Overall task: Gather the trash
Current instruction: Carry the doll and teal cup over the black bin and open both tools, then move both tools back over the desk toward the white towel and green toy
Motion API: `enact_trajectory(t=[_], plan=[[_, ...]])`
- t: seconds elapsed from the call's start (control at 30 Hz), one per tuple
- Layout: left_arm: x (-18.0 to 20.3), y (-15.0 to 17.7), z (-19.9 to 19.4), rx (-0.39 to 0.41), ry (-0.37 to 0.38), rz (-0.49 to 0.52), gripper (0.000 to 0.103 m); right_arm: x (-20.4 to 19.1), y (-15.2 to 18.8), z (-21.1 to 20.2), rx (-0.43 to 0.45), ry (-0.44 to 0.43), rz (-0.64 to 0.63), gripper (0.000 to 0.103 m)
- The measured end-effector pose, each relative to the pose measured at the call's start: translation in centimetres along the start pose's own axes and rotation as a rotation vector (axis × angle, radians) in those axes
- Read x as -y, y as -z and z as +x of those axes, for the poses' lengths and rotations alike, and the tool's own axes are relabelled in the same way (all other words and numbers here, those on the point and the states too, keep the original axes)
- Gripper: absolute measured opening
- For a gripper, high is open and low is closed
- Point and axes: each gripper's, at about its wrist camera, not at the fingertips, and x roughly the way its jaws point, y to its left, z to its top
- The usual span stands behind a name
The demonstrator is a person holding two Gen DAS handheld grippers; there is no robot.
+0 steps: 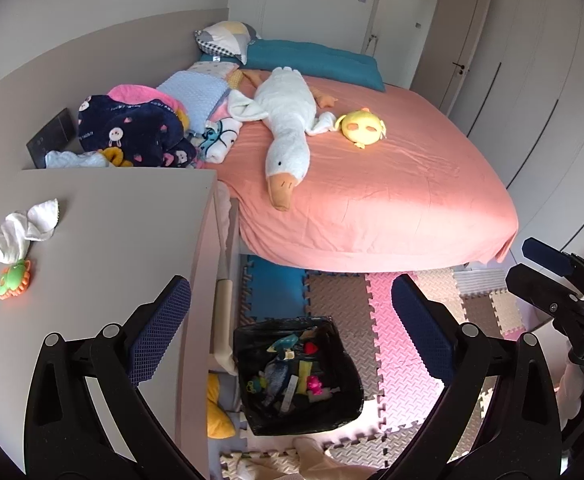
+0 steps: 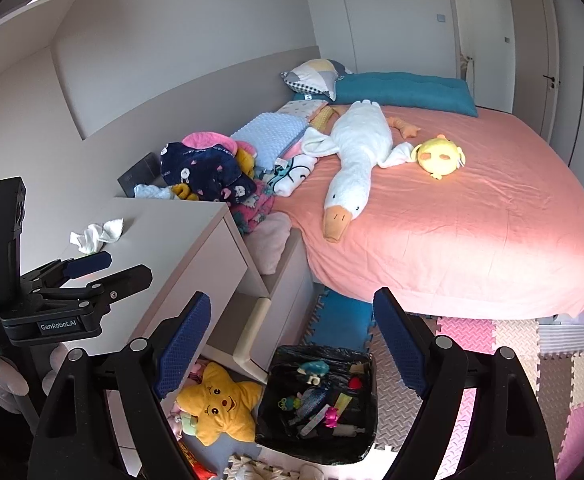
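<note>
On the floor beside the bed, the bin (image 1: 298, 376) stands with a black bag in it, and small colourful pieces lie inside. It is just beside the foot of the worktop (image 1: 103, 240). On the worktop a crumpled white tissue (image 1: 21, 230) lies near the left edge, and a green and orange toy (image 1: 13, 280) touches its lower end. The left tool (image 1: 287, 340) hangs above the bin with its blue pads wide apart and nothing between them. The right tool (image 2: 292, 350) is also above the bin, its pads apart and holding nothing. A yellow star (image 2: 217, 404) lies on the floor just left of the bin. On the pink bed (image 2: 472, 232) a white goose (image 2: 356, 160) and a small yellow chick (image 2: 438, 156) lie near each other.
</note>
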Motion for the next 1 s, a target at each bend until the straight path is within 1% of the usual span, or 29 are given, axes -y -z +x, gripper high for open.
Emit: enact_trajectory(t=[0.17, 0.33, 0.67, 1.0], plan=[[-0.8, 0.4, -0.3, -0.003, -0.011, -0.006, 0.097, -0.7, -0.1, 0.7, -0.015, -0.01, -0.007, 0.083], [-2.1, 0.9, -0.8, -0.003, -0.042, -0.014, 0.097, -2.2, -0.2, 1.7, -0.027, -0.033, -0.032, 0.083], [-6.9, 1.8, -1.9, -0.002, -0.122, -0.095, 0.097, -6.4, -0.8, 4.2, -0.062, -0.094, -0.088, 0.083], [-12.0, 3.1, -3.6, 0.001, -0.207, -0.176, 0.097, -11.5, -1.4, 6.8, -0.095, -0.168, -0.157, 0.083]])
